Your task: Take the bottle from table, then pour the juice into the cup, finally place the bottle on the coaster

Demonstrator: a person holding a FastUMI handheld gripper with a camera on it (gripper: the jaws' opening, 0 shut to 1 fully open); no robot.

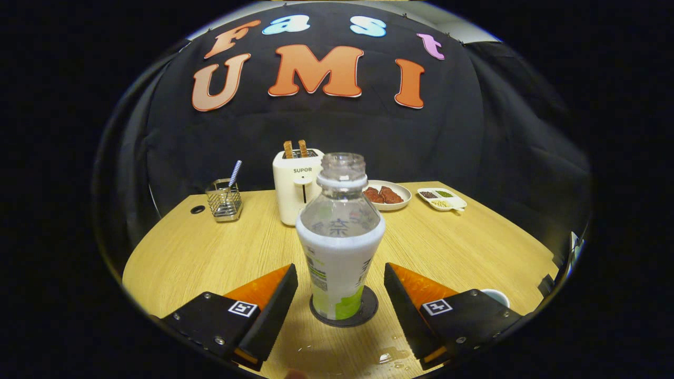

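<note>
Standing upright, mouth up, the bottle (339, 237) sits on the coaster (368, 310) near the table's (184, 252) front edge; my hand-held gripper (340, 289) gapes apart around it, touching nothing.

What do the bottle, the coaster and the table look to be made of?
Bottle, standing between the open fingers: clear plastic, seemingly, with a white printed sleeve; you see through its neck. Coaster under it: dark and matte, perhaps rubber or silicone. Table: light wood or wood-look laminate, showing grain.

Toaster (296, 185) front reads "SUPOR"; bottle (339, 247) label print unreadable (tongs (340, 279) spread apart).
</note>
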